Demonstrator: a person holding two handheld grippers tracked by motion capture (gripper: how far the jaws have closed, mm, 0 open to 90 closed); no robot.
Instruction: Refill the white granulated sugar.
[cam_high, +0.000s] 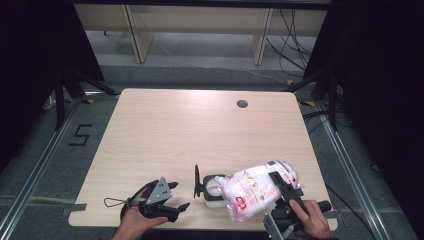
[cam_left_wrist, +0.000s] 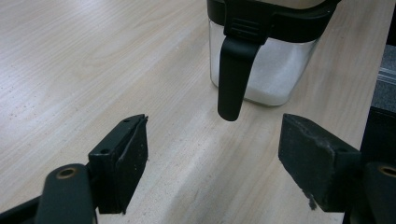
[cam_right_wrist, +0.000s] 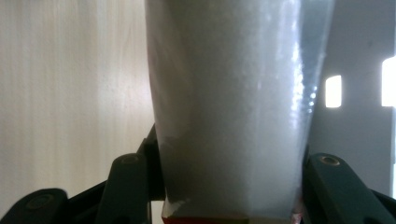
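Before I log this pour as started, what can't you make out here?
- Bag's mouth: high view, too small to tell if anything is flowing.
- Jar's top: left gripper view, cut off by the upper edge.
- Bag's print: high view, too small to read.
- Jar's fill level: high view, bag covers it.

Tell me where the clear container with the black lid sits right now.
In the high view, the clear container with the black lid sits near the table's front edge, between the open left gripper and the white bag the right gripper tilts over it.
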